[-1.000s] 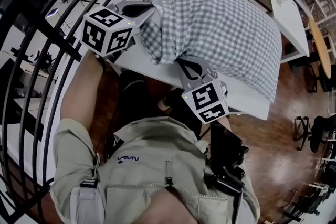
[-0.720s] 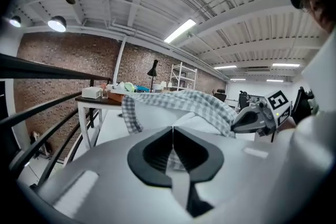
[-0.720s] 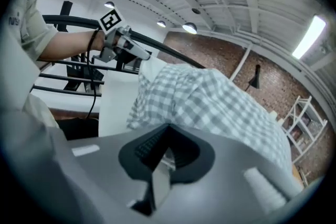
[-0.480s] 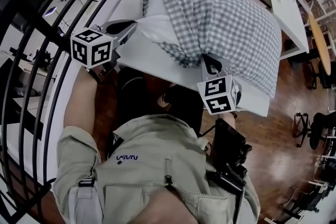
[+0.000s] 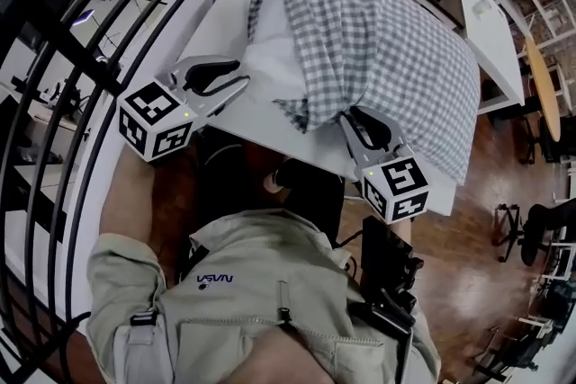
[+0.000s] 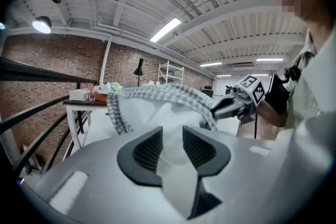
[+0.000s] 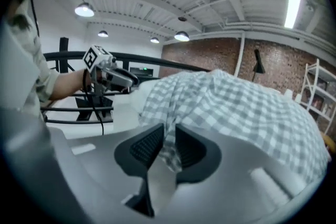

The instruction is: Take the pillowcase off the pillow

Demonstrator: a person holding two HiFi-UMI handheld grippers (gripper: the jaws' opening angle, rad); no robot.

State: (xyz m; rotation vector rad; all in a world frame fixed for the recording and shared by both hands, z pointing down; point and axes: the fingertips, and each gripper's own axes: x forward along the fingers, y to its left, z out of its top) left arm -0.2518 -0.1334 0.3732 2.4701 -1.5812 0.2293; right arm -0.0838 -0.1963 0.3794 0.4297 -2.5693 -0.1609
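Two grippers are working at the near edge of the white table (image 5: 225,9), and the coming pull is hanging on how the open mouth of the checked pillowcase (image 5: 387,40) is lying between them. The pillowcase is covering most of the pillow, whose long side is running across the table from the far left toward the person's right. A bare white part of the pillow (image 5: 268,58) is showing out of the mouth on the person's left. The left gripper (image 5: 239,75) is pointing at that bare part from just beside it. Its jaws have just been opening and are standing partly apart with nothing pinched, the white pillow showing through the gap past the tips rather than being pressed by the pads. The right gripper (image 5: 353,116) is sitting at the near corner of the mouth. Its jaws have also just been opening and are standing a little apart, with the pillowcase's loose hem (image 7: 170,152) hanging down between the pads, not clamped as far as the right gripper view is showing. So the left gripper is lying nearer the pillow itself and the right one nearer the cloth. This is suggesting that the left should be taking the bare pillow while the right is drawing the hem off along the long side, toward the person's right.
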